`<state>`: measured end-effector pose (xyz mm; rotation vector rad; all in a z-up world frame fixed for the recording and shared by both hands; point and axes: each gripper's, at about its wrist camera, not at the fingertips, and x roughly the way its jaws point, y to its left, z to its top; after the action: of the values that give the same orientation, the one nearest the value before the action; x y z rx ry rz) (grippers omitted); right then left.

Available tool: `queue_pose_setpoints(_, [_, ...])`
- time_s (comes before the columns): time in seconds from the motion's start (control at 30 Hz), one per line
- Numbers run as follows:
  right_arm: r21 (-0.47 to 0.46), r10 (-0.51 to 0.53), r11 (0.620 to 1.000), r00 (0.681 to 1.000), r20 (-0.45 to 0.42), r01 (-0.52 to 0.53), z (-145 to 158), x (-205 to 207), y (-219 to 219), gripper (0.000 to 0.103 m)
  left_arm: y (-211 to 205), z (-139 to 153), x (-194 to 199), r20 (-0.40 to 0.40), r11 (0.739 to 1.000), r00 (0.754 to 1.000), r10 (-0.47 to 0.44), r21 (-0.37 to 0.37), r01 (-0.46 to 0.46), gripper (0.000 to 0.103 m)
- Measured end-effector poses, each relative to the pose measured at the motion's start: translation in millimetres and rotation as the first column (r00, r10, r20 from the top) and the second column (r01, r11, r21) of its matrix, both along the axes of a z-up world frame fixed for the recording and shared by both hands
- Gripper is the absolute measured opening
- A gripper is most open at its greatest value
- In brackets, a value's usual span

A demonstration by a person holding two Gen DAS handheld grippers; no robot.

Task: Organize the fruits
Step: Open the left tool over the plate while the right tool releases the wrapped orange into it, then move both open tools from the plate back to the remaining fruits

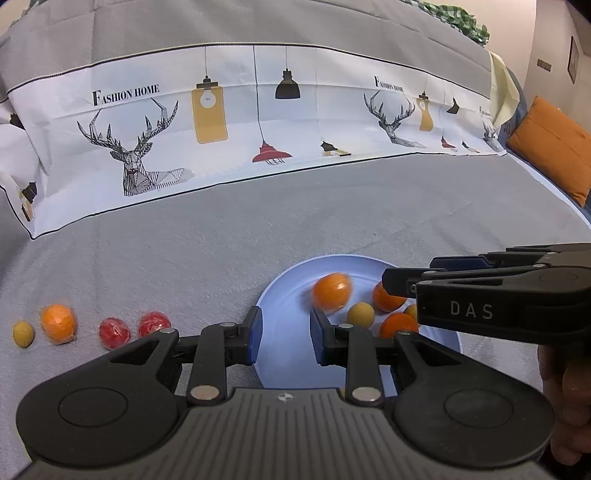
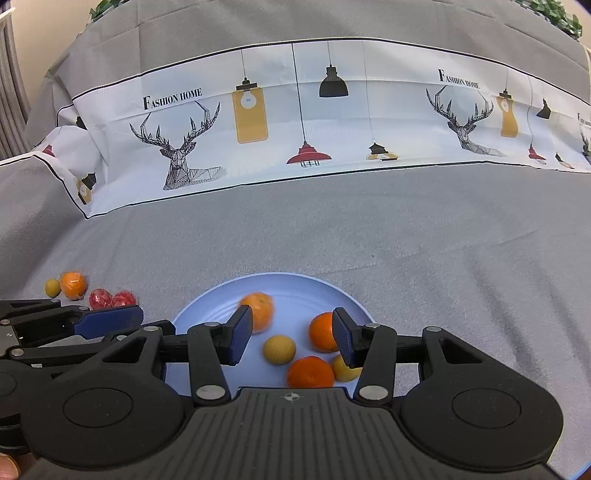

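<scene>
A light blue plate (image 1: 280, 291) (image 2: 207, 306) lies on the grey cloth. It holds several fruits: a blurred wrapped orange (image 1: 331, 290) (image 2: 260, 308), two more oranges (image 2: 323, 332) (image 2: 310, 371) and two yellow fruits (image 2: 279, 349) (image 2: 343, 367). My left gripper (image 1: 286, 338) is open and empty over the plate's left rim. My right gripper (image 2: 293, 338) is open and empty above the plate's fruits; it enters the left wrist view from the right (image 1: 480, 295). Left of the plate lie a yellow fruit (image 1: 23, 334), a wrapped orange (image 1: 58, 323) and two red wrapped fruits (image 1: 114, 332) (image 1: 154, 323).
A white printed band with deer and lamps (image 1: 221, 122) (image 2: 295, 118) crosses the grey cloth behind the plate. An orange cushion (image 1: 554, 144) lies at far right. Green checked fabric (image 1: 454, 16) shows at the top.
</scene>
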<state>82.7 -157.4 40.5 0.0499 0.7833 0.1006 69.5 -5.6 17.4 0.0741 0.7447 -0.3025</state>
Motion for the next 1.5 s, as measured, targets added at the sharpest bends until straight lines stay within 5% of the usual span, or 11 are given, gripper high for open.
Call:
queue_pose_setpoints(0.3, [-0.001,0.000,1.000,1.000,0.005,0.000,0,0,-1,0.050,0,0,0,0.031,1.000,0.999,0.010,0.026,-0.011,0.031])
queue_pose_setpoints(0.73, [0.001,0.011,1.000,0.999,0.042,-0.011,1,-2,3,0.049,12,3,5,0.015,0.999,0.999,0.049,-0.005,-0.049,0.017])
queue_pose_setpoints(1.0, [0.030,0.040,0.999,0.988,0.149,-0.045,13,-9,12,0.022,42,10,15,-0.023,0.984,0.988,0.152,-0.086,-0.154,0.017])
queue_pose_setpoints(1.1, [0.039,0.069,0.996,0.980,0.189,-0.077,18,-13,19,0.022,74,16,22,-0.047,0.946,0.960,0.276,-0.161,-0.280,0.017])
queue_pose_setpoints(1.33, [0.062,0.210,0.973,0.963,0.171,-0.223,13,-9,54,0.022,158,1,35,-0.227,0.748,0.780,0.583,-0.224,-0.624,0.017])
queue_pose_setpoints(1.5, [0.069,0.298,0.949,0.946,0.131,-0.308,2,1,89,0.023,174,-4,44,-0.258,0.707,0.742,0.619,-0.229,-0.670,0.022])
